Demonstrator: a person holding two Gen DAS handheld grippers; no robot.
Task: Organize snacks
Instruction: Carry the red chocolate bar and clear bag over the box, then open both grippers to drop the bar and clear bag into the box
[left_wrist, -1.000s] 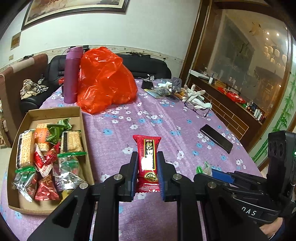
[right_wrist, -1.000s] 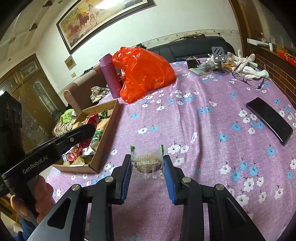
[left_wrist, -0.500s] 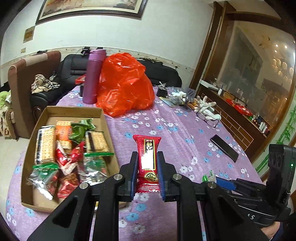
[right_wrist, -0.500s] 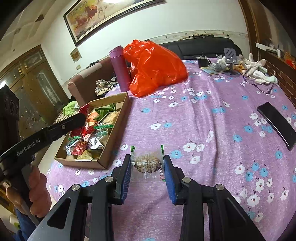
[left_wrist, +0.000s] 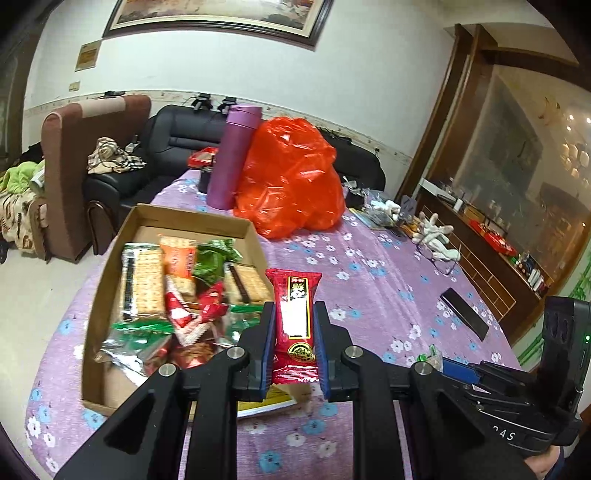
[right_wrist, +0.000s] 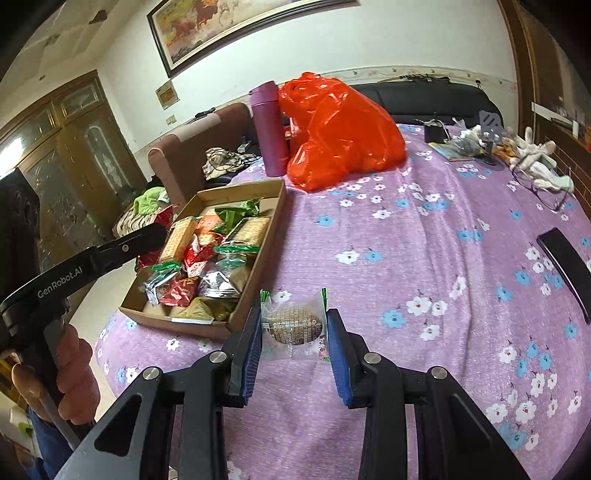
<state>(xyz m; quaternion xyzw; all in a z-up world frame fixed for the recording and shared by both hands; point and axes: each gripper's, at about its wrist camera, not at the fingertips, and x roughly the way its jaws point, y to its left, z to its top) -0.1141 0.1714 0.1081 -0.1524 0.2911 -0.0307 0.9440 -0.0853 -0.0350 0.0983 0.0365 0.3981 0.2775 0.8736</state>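
My left gripper (left_wrist: 293, 325) is shut on a red snack bar (left_wrist: 294, 325) and holds it upright just above the near right edge of the cardboard box (left_wrist: 184, 218). The box (right_wrist: 273, 221) holds several wrapped snacks and cracker packs (left_wrist: 142, 282). In the right wrist view my right gripper (right_wrist: 293, 325) is shut on a clear-wrapped round brown snack (right_wrist: 293, 325), above the purple cloth just right of the box's near corner. The left gripper's arm (right_wrist: 92, 258) shows at the left there, over the box's left side.
A purple flask (left_wrist: 234, 155) and a bulging red plastic bag (left_wrist: 291, 177) stand behind the box. A black phone (right_wrist: 565, 266) lies on the floral tablecloth (right_wrist: 424, 229) at right. Glasses (right_wrist: 543, 192), a white glove (right_wrist: 535, 158) and small clutter sit at the far right. Sofas stand beyond the table.
Both grippers have travelled left toward the box, each keeping its snack. The box now lies closer and more central in both views.
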